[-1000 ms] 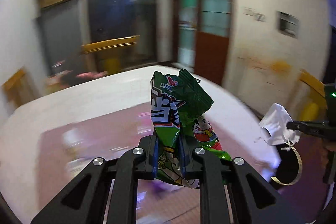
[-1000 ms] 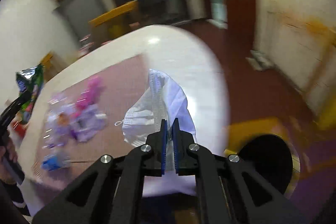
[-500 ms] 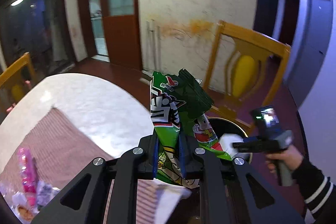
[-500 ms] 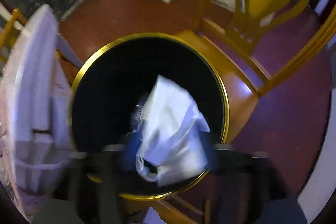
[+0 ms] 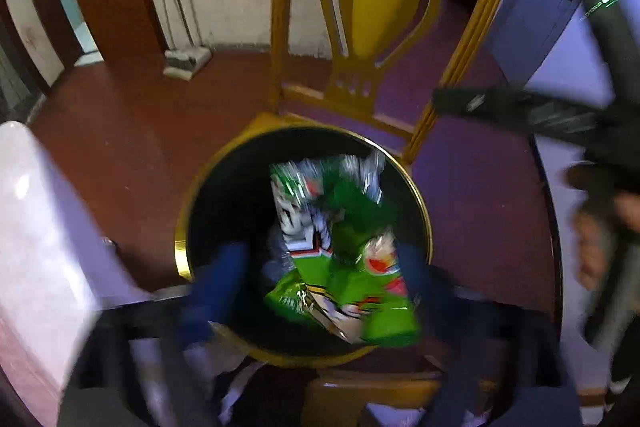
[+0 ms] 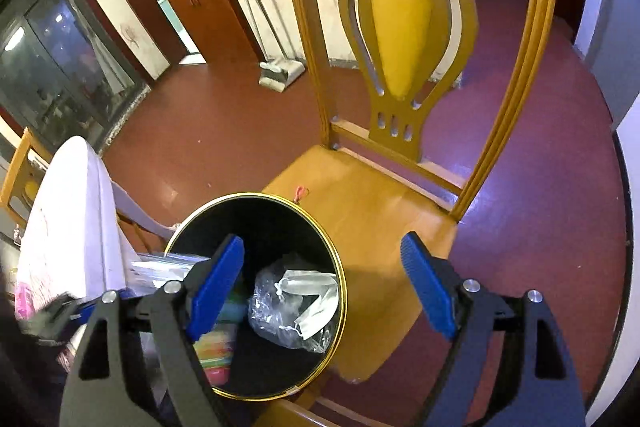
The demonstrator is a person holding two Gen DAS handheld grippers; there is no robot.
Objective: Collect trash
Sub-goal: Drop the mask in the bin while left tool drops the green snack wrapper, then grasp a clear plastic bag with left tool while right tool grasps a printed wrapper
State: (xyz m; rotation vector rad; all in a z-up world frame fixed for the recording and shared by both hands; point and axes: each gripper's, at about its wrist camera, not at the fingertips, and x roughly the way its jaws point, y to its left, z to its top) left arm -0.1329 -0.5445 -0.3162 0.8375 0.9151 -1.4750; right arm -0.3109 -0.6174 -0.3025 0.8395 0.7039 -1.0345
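Note:
Below me a black bin with a gold rim [image 5: 184,251] stands beside the chair. A green snack bag [image 5: 344,259] hangs blurred over its mouth, between the widening jaws of my left gripper [image 5: 320,283] and free of both pads. My right gripper [image 6: 324,285] hovers over the same bin [image 6: 256,195], its jaws opening with nothing between them. A white face mask [image 6: 308,291] lies inside on crumpled clear plastic. In the left wrist view the right gripper [image 5: 520,111] shows as a dark blur at the right.
A yellow wooden chair [image 6: 368,219] stands right behind the bin, its back rising high. The white table's edge [image 6: 68,207] is close on the left. Pink wrappers [image 6: 216,351] lie in the bin. A dustpan [image 6: 280,73] rests by the far wall.
Both grippers swung from the table to above the bin and tipped downward. The right let go of the mask, which now lies in the bin. The left jaws parted from the snack bag.

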